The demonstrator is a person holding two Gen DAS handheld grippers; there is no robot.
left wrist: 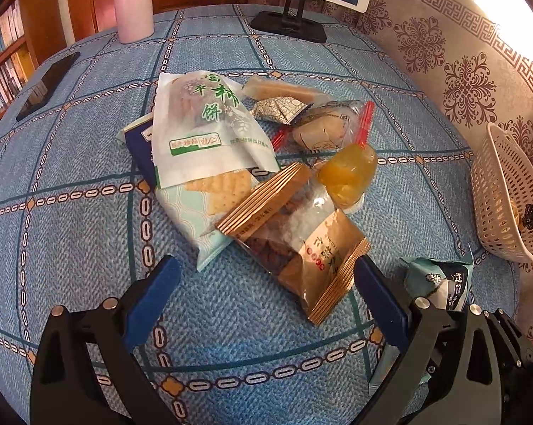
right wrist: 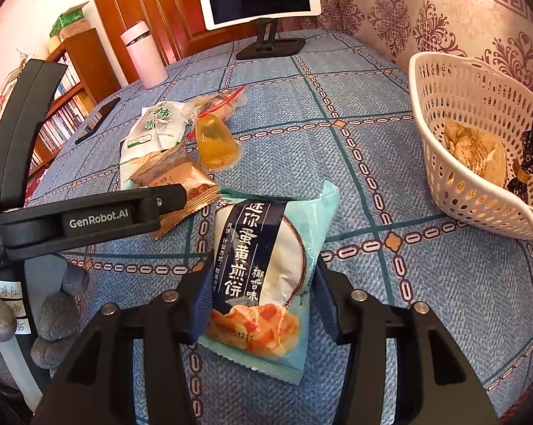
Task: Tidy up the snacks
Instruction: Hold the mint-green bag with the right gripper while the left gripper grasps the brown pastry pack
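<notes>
Blue checked tablecloth [left wrist: 89, 248], teal packet [right wrist: 266, 283], white perforated basket [right wrist: 443, 163], orange jelly [left wrist: 348, 173].

Teal egg-roll packet [right wrist: 263, 283] flat (sealed), wrapped snacks [left wrist: 252, 163] heaped

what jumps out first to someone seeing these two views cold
The right gripper clamps a pale blue egg roll snack pack in the foreground. Left of centre on the blue checked tablecloth sits a jumbled snack pile topped by a white persimmon cake bag. A white basket waits at far right, two snacks inside.
</notes>
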